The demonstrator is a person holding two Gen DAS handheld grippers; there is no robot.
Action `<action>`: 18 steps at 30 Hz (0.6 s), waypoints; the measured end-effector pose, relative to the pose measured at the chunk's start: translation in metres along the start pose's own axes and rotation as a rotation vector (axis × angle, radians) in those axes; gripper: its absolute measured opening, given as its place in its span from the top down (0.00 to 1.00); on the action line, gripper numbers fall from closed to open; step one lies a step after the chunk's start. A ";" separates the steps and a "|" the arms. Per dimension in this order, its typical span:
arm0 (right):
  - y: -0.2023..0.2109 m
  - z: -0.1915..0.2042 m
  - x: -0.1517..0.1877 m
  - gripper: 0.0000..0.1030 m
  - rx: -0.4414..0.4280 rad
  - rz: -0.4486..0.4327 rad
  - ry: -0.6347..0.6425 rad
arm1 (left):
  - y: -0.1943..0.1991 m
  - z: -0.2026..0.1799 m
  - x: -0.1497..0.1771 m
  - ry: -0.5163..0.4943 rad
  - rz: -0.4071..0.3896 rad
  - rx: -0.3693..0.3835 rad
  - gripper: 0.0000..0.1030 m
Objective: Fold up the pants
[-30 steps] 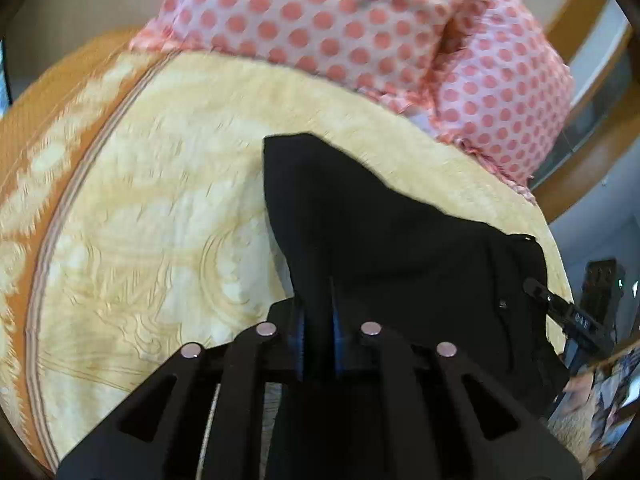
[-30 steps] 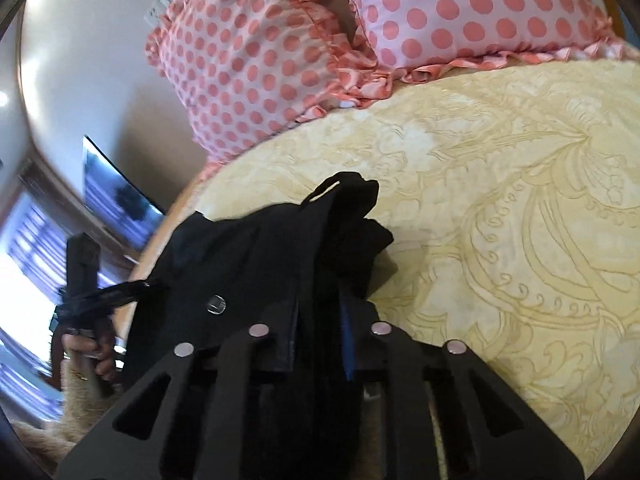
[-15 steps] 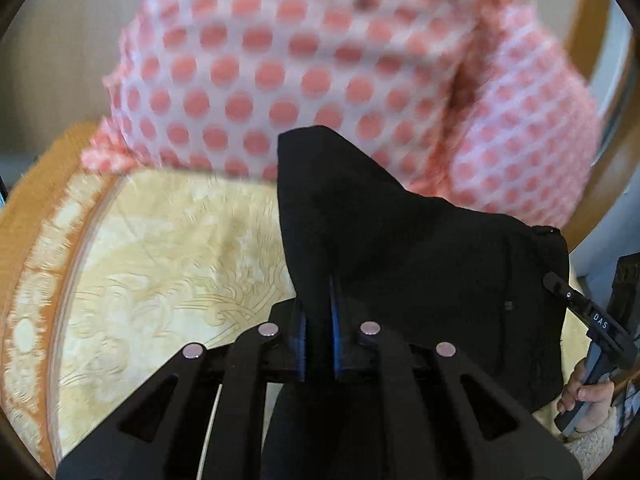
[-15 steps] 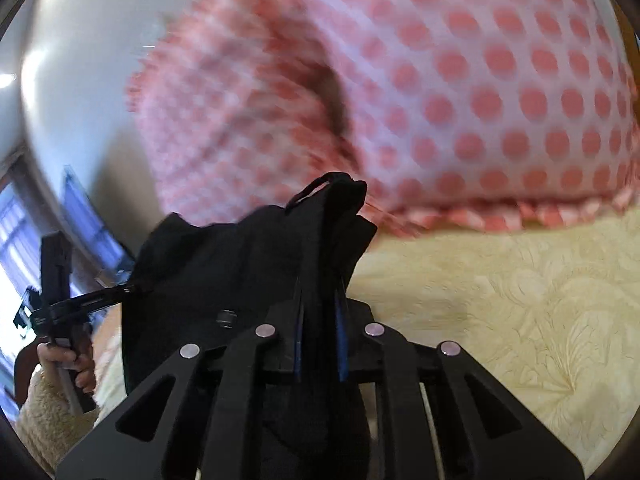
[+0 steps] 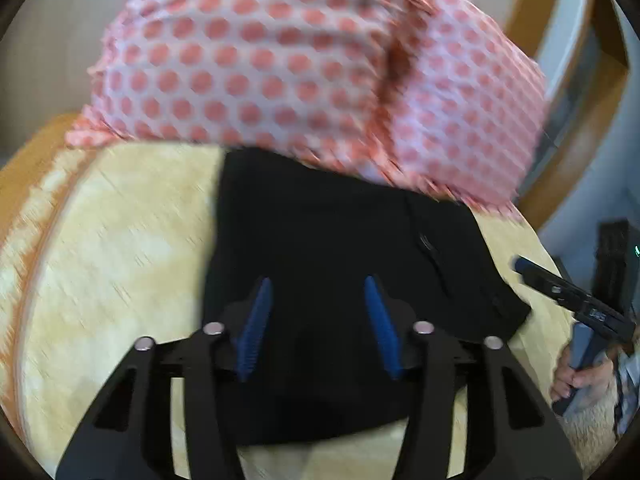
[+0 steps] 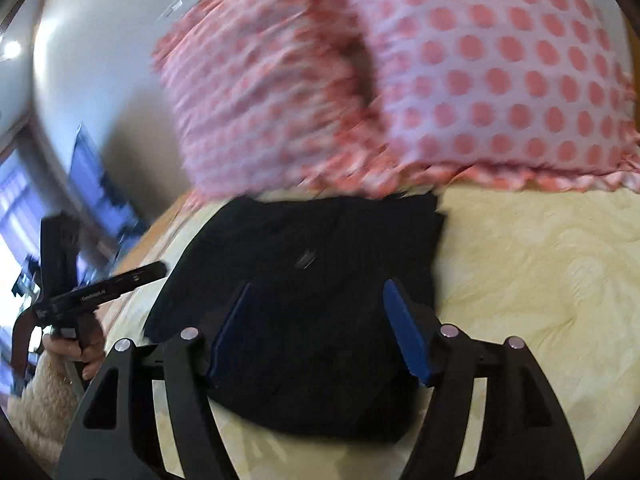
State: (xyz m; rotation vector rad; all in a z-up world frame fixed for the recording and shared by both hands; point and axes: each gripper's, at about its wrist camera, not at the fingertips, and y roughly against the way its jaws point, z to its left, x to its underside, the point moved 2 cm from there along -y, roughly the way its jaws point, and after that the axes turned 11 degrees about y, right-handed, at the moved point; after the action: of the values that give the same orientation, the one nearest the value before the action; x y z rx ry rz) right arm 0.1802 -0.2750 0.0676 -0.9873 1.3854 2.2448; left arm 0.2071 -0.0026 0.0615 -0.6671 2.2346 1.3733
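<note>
both tools, left tool (image 5: 318, 328) and right tool (image 6: 318, 330), gape apart over our folded black fabric pants (image 5: 340, 272) near the pillow-side edge of the yellow patterned bed (image 5: 120, 260); next, we judge, smooth the fold.

Pants (image 5: 340, 280) lie folded on the bedspread (image 5: 120, 260) just in front of my claws; pillows (image 5: 280, 60) behind, touching the far edge; bedspread to L & R.
</note>
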 end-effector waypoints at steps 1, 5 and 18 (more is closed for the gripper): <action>-0.008 0.000 0.007 0.33 0.009 0.050 -0.008 | -0.010 -0.002 0.012 -0.002 0.058 -0.003 0.49; -0.027 -0.003 0.019 0.30 0.038 0.116 -0.025 | -0.033 -0.003 0.025 -0.008 0.085 -0.055 0.44; 0.027 0.080 0.089 0.01 0.238 -0.070 -0.025 | 0.064 -0.010 0.123 -0.175 -0.162 -0.282 0.04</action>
State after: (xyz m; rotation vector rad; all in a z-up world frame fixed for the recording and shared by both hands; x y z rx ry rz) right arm 0.0703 -0.2251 0.0460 -0.9088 1.5392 1.9792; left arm 0.0699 -0.0082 0.0379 -0.7714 1.8285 1.6112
